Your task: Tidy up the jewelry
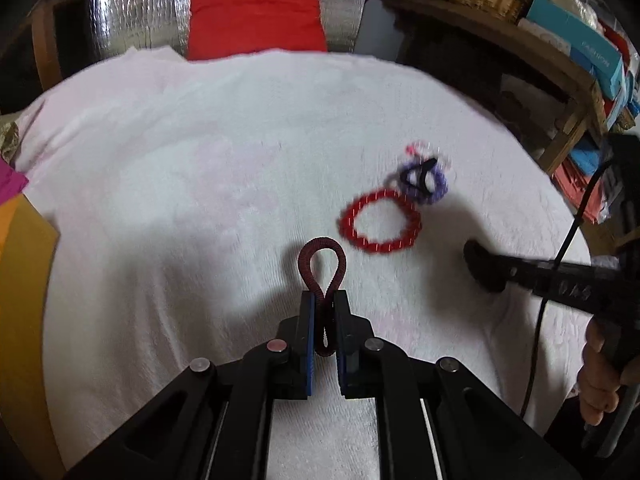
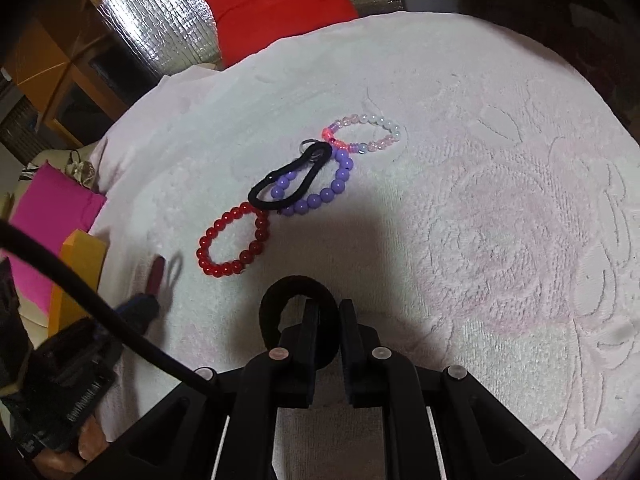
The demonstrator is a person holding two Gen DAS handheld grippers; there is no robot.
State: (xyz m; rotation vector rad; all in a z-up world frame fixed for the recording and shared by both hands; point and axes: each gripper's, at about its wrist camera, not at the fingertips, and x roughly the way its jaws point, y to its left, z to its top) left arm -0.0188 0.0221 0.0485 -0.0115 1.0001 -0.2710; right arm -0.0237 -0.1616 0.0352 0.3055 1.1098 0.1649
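The left gripper (image 1: 323, 300) is clenched on a dark red ribbed elastic hair band (image 1: 322, 268), and the right gripper (image 2: 329, 312) is clenched on a thick black fabric hair tie (image 2: 276, 300), both just in front of the red round-bead bracelet (image 2: 232, 240). To do this step well, I think each band should be carried low and set down apart from that bracelet, so it does not tangle with the purple bead bracelet (image 2: 320, 194), the thin black elastic loop (image 2: 288, 182) and the pale pink-and-white bead bracelet (image 2: 366, 134) lying behind it. All lies on a white embossed towel (image 2: 500, 220); far behind the bracelet are a red cloth (image 2: 280, 8) and silver foil sheet (image 2: 160, 20).
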